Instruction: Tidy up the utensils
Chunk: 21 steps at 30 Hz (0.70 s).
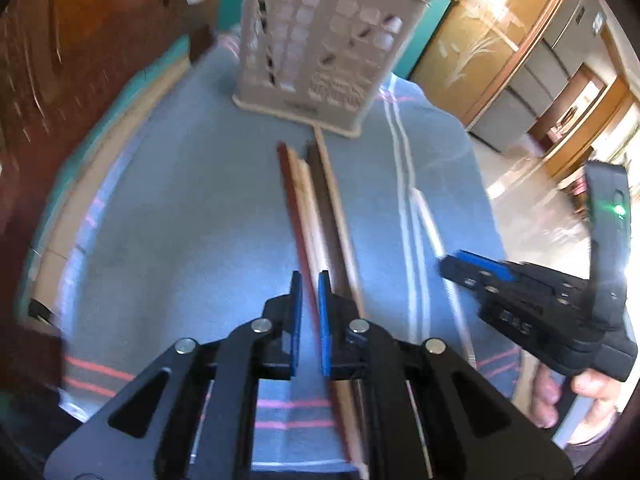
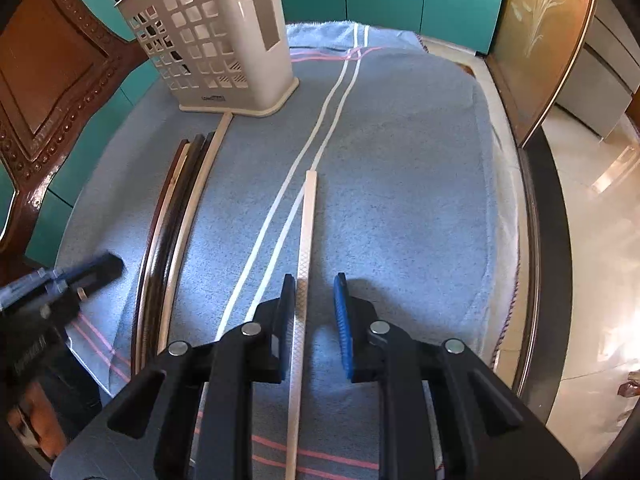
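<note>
A beige perforated utensil holder (image 1: 320, 48) (image 2: 216, 40) stands at the far end of a blue towel (image 1: 180, 220) (image 2: 400, 200), with a dark stick poking out of its top. Several chopsticks lie side by side in front of it. My left gripper (image 1: 310, 284) (image 2: 108, 264) is shut on the reddish-brown chopstick (image 1: 294, 200) of that bundle (image 2: 176, 208), low over the towel. A lone cream chopstick (image 2: 308, 220) (image 1: 428, 220) lies to the right. My right gripper (image 2: 314, 284) (image 1: 452, 266) straddles it, open, with the stick close to the left pad.
A carved wooden chair (image 2: 52, 80) (image 1: 80, 60) stands close on the left. The table's dark edge (image 2: 536, 240) runs along the right, with shiny floor and cabinets beyond. A person's hand (image 1: 592, 392) holds the right gripper.
</note>
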Available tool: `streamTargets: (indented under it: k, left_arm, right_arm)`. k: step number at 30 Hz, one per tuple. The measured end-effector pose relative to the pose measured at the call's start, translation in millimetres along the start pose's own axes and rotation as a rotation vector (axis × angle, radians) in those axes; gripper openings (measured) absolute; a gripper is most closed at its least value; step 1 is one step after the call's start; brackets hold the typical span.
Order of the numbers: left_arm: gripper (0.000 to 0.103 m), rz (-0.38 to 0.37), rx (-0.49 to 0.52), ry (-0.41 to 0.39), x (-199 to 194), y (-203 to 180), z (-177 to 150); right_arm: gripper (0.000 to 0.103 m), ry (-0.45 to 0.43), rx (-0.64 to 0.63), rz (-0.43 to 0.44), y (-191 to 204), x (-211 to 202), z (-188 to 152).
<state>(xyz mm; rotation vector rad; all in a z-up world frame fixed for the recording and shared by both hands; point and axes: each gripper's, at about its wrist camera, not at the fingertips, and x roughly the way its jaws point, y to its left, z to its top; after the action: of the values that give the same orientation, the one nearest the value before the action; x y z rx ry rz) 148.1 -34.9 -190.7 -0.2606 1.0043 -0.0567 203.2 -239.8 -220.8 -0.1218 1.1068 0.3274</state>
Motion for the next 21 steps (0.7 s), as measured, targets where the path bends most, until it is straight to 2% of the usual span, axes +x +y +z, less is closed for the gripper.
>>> streamTargets:
  k: [5, 9, 15, 21]
  left_arm:
    - [0.022, 0.003, -0.032, 0.033, 16, 14, 18]
    - [0.023, 0.015, -0.021, 0.069, 29, 8, 24]
    - [0.025, 0.076, 0.043, 0.053, 28, 2, 21]
    - [0.025, 0.101, 0.045, 0.061, 23, 10, 21]
  right_arm:
    - [0.022, -0.002, -0.048, -0.037, 6, 5, -1]
    - [0.022, -0.011, -0.077, -0.057, 9, 8, 2]
    - [0.024, -0.022, -0.082, -0.053, 9, 6, -2]
    - [0.028, -0.027, -0.091, -0.064, 10, 7, -2]
